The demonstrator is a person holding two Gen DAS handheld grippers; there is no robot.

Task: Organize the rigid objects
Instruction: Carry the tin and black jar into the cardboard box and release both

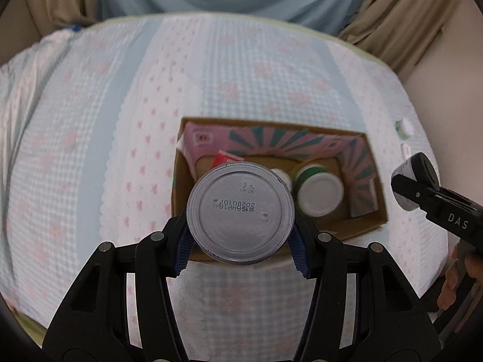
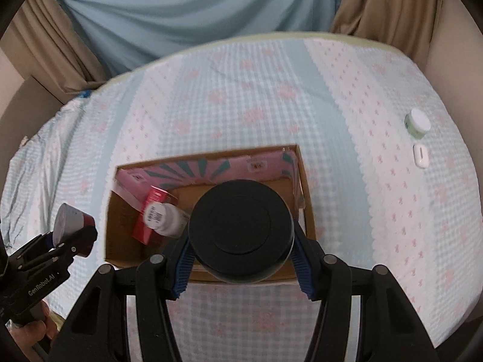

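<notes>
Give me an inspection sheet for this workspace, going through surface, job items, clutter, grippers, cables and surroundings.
Surface: bed cover, pale blue and white check with pink flowers.
Job's things: cardboard box open, holding a red carton, a white-capped bottle and a green-and-white jar; metal can and black-lidded jar held above it.
Clutter: small green jar and white oblong item lie outside the box.
Grippers: left gripper shut on the can; right gripper shut on the black-lidded jar.
Cables: nothing seen.
Surroundings: blue and tan curtains behind.
</notes>
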